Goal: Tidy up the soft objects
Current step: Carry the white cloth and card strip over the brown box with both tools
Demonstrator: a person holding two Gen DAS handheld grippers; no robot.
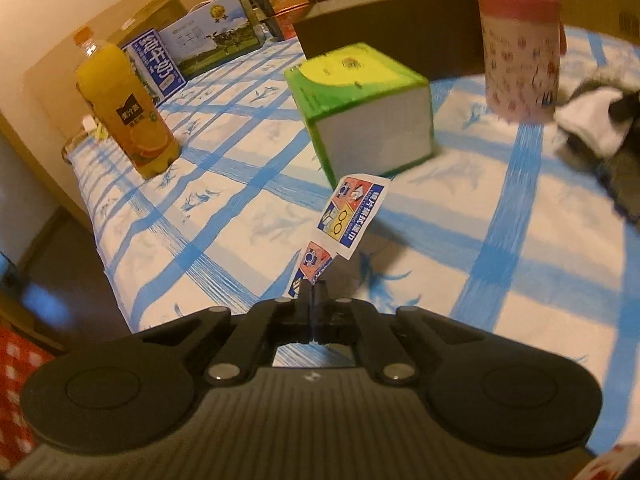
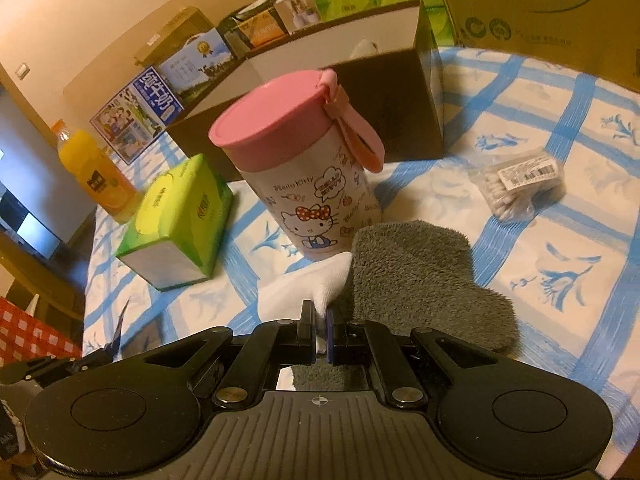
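White sock (image 2: 304, 288) pinched between right gripper (image 2: 320, 316) fingertips

Bare checked cloth (image 1: 500, 272) is lying open centre & lower right of left view. Green tissue box (image 1: 360, 108), juice bottle (image 1: 128, 108) & pink-lidded canister (image 2: 304, 176) are blocking mid-frame; dark box (image 2: 384, 92) is walling off the back.

Pink-lidded canister (image 1: 520, 48) motion-blurred

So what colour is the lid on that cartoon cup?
Pink. The cup's lid shows best in the right wrist view.
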